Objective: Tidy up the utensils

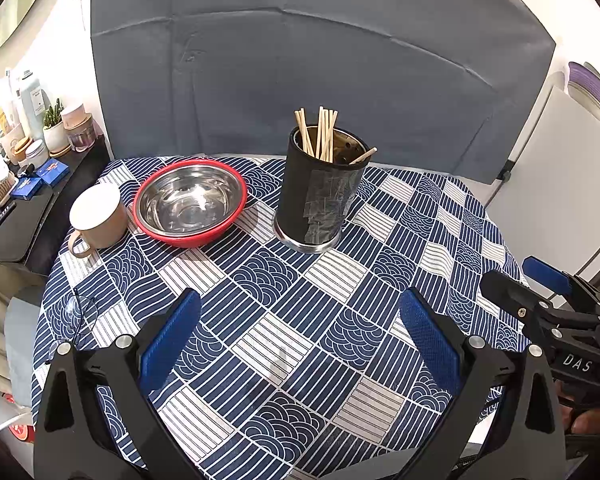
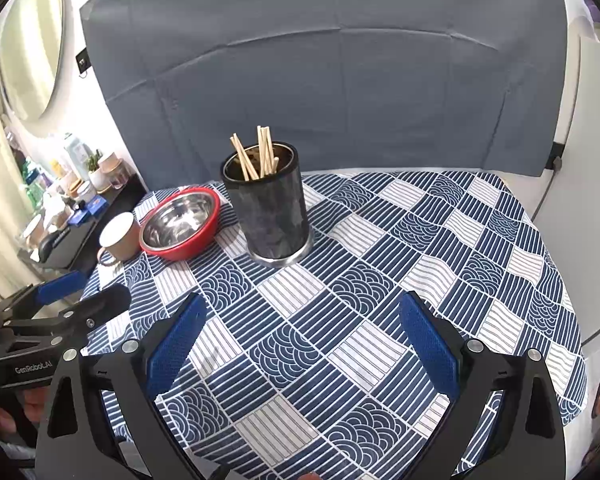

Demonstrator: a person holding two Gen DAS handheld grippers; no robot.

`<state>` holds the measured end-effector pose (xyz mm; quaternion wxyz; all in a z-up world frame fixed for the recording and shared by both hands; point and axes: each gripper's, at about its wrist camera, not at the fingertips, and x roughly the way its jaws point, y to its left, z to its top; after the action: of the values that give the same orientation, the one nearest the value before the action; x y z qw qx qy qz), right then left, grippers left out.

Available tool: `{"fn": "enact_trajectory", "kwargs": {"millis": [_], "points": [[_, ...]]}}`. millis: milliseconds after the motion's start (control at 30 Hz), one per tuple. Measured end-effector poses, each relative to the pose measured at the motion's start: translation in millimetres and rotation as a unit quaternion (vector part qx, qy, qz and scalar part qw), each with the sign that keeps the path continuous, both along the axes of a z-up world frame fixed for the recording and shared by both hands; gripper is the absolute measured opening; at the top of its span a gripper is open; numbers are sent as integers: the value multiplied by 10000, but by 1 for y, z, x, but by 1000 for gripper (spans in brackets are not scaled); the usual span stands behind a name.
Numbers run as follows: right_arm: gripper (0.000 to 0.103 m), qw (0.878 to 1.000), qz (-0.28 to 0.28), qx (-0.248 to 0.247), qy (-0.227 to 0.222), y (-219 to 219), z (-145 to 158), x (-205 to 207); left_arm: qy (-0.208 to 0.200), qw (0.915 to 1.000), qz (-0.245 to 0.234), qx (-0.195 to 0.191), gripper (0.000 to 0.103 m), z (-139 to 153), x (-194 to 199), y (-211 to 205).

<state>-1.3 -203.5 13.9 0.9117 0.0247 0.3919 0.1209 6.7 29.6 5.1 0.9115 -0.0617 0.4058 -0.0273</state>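
Note:
A black cylindrical holder point(image 1: 318, 196) point(image 2: 269, 210) stands upright near the table's far middle, with several wooden chopsticks point(image 1: 320, 132) point(image 2: 256, 156) sticking out of its top. My left gripper point(image 1: 300, 320) is open over the near part of the table, well short of the holder, with nothing between its blue pads. My right gripper point(image 2: 302, 322) is also open and empty, at a similar distance. Each gripper shows at the edge of the other's view: the right gripper point(image 1: 536, 280) at the right side, the left gripper point(image 2: 84, 292) at the left side.
A steel bowl with a red rim point(image 1: 190, 202) point(image 2: 180, 222) and a beige mug point(image 1: 96, 216) point(image 2: 120, 238) sit left of the holder. A blue patterned tablecloth point(image 1: 340, 320) point(image 2: 420, 260) covers the table. A grey backdrop point(image 1: 300, 60) stands behind; a cluttered shelf point(image 1: 28, 152) lies left.

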Motion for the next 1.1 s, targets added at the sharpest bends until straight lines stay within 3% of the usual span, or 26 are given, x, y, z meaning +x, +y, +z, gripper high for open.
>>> {"fn": "enact_trajectory", "kwargs": {"millis": [1100], "points": [[93,10000,-13,62,9,-2,1,-8,-11,10000,20,-3,97,0,-10,4]]}}
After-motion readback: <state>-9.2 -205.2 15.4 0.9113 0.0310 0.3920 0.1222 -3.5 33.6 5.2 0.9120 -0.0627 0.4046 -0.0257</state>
